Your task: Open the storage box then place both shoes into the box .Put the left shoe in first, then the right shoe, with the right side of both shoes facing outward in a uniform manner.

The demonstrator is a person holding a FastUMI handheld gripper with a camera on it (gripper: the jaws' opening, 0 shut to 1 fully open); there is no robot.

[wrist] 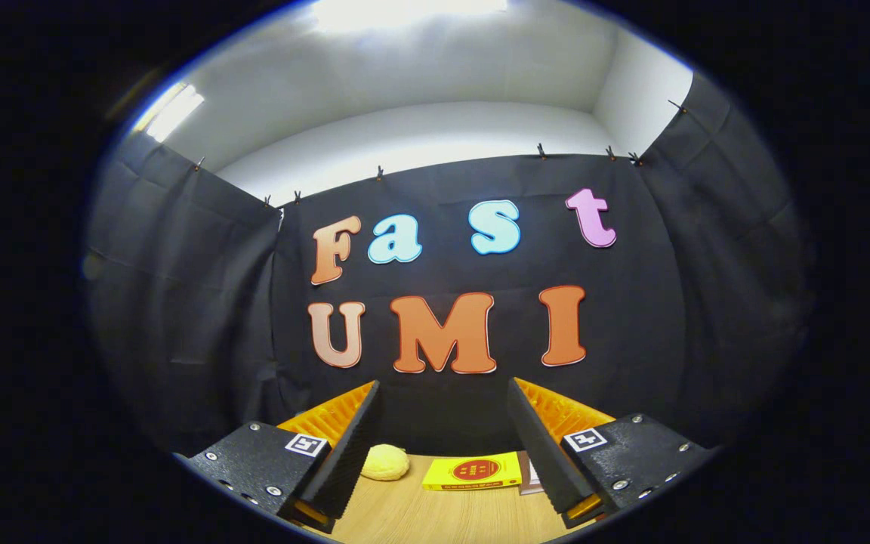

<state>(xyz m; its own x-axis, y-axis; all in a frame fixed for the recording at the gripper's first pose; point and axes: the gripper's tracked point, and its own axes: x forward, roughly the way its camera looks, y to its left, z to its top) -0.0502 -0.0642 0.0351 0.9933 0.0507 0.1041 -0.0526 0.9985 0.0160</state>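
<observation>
My gripper (444,397) is held level above a wooden table (435,517), facing the booth's black cloth wall. Its two fingers stand wide apart with nothing between them, so it is open. Below and beyond the fingers, near the wall, a flat yellow box (473,472) with a red round mark lies on the table. Left of that box sits a pale yellow round lump (384,462), close to the left finger (348,446).
Black cloth walls (178,302) close the booth on the left, back and right. A thin brownish item (529,476) lies right of the yellow box, partly hidden by the right finger. Bright ceiling lights show above the cloth.
</observation>
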